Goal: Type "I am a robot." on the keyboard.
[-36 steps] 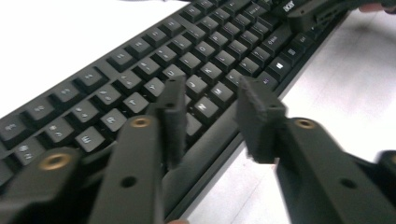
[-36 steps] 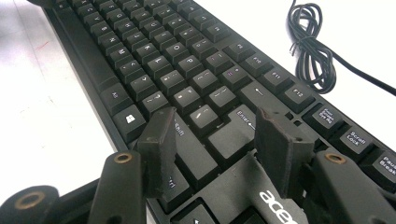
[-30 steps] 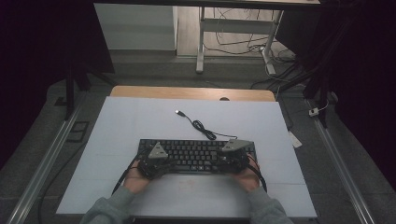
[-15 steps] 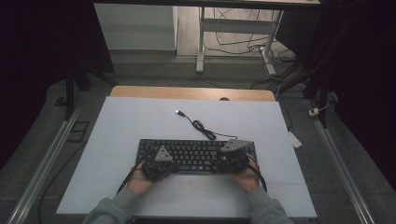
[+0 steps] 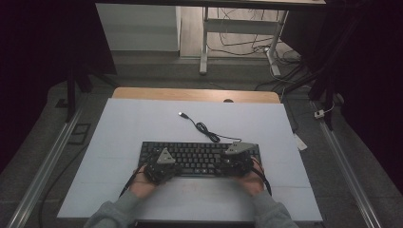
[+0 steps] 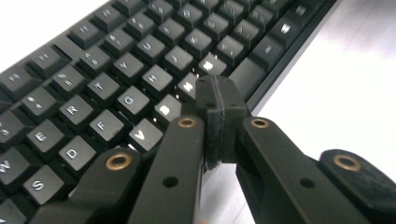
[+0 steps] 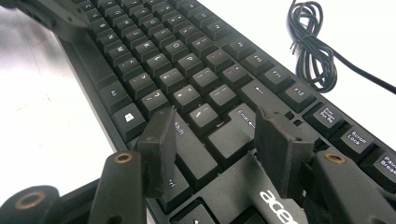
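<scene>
A black keyboard is lying near the front edge of the white table, its cable coiling away behind it. The left gripper is hovering over the lower letter keys, jaws pressed together on nothing. The right gripper is sitting over the Shift and Enter keys — jaws apart, gripping nothing.

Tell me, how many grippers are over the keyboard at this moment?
2. The left gripper, jaws shut, is over the left part of the keyboard; the right gripper, jaws open, is over its right part, near the Enter key.
</scene>
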